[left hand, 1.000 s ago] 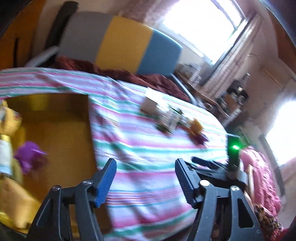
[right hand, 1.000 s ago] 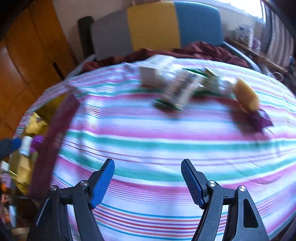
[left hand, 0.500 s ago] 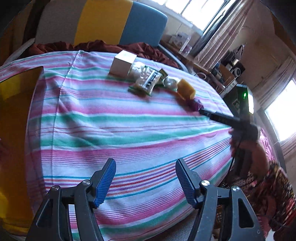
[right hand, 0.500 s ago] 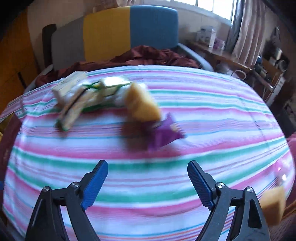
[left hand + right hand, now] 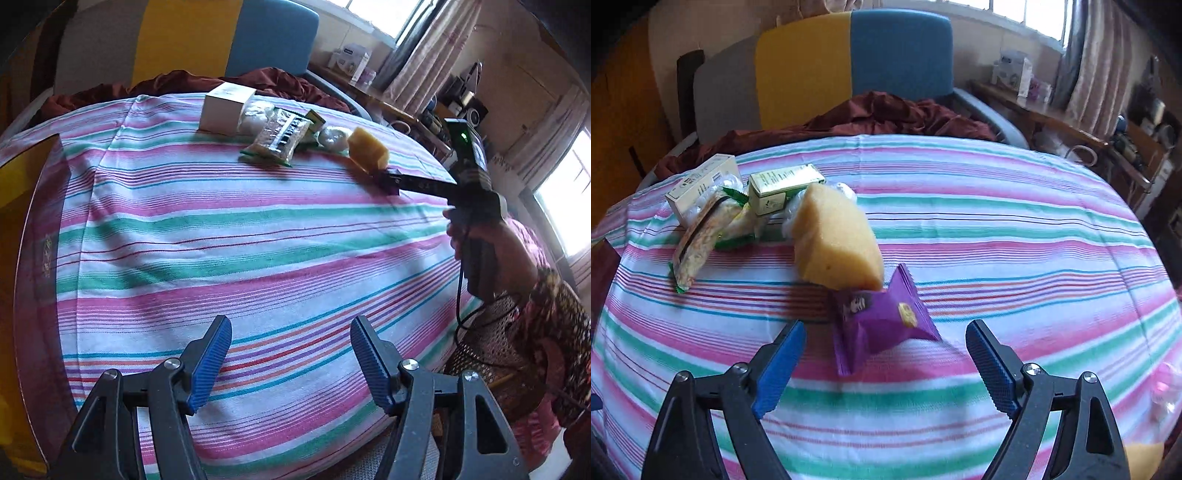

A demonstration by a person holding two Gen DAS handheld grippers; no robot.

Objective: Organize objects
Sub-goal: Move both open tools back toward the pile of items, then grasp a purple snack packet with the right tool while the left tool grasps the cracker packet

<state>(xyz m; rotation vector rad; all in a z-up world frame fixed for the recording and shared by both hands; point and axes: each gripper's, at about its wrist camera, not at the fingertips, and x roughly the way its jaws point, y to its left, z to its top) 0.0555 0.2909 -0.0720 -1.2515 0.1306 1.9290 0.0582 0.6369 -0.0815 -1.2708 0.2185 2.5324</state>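
— Is the tidying done?

— No. The purple packet, yellow sponge and boxes lie on the striped cloth.

— And the grabbers?

— The right gripper is wide open at the packet. The left gripper is open, holding nothing.

Blown-out window glare, fisheye-warped edges

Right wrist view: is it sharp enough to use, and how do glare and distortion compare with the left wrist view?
Right wrist view: purple snack packet and yellow sponge sharp, window mildly bright, striped tablecloth bulging from fisheye. Left wrist view: sharp too, but the right-edge window is blown out and dark vignette fills the corners.
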